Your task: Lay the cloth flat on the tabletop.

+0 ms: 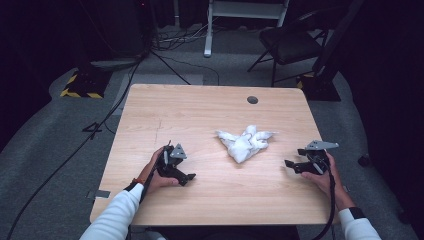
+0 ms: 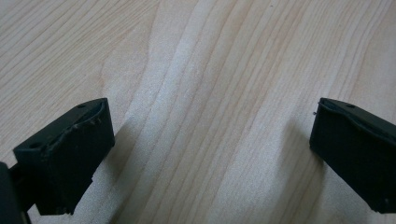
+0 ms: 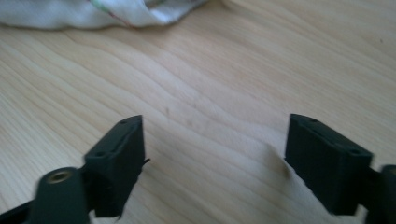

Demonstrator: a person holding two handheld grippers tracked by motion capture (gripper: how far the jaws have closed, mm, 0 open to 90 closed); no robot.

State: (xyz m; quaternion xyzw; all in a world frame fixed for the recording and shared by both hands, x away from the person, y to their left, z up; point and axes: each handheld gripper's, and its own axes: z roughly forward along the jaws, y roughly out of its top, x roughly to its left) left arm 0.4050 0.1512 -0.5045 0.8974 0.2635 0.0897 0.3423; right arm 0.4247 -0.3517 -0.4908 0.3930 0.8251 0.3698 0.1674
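Observation:
A crumpled white cloth point(image 1: 245, 142) lies on the wooden table point(image 1: 200, 115), a little right of its middle. My left gripper point(image 1: 186, 177) rests low over the table at the front left, jaws wide apart with bare wood between them point(image 2: 212, 140). My right gripper point(image 1: 291, 165) is at the front right, pointing left toward the cloth and a short way from it. Its jaws stand open over bare wood point(image 3: 215, 154), and the edge of the cloth point(image 3: 93, 14) runs along the top of the right gripper view, with a thin coloured stripe on it.
A round cable hole point(image 1: 252, 100) sits near the table's far edge. Beyond the table stand a dark chair point(image 1: 290, 45), a white frame point(image 1: 210, 30) and cables point(image 1: 100, 125) on the grey floor. A yellow-and-black striped base point(image 1: 80, 90) is at the far left.

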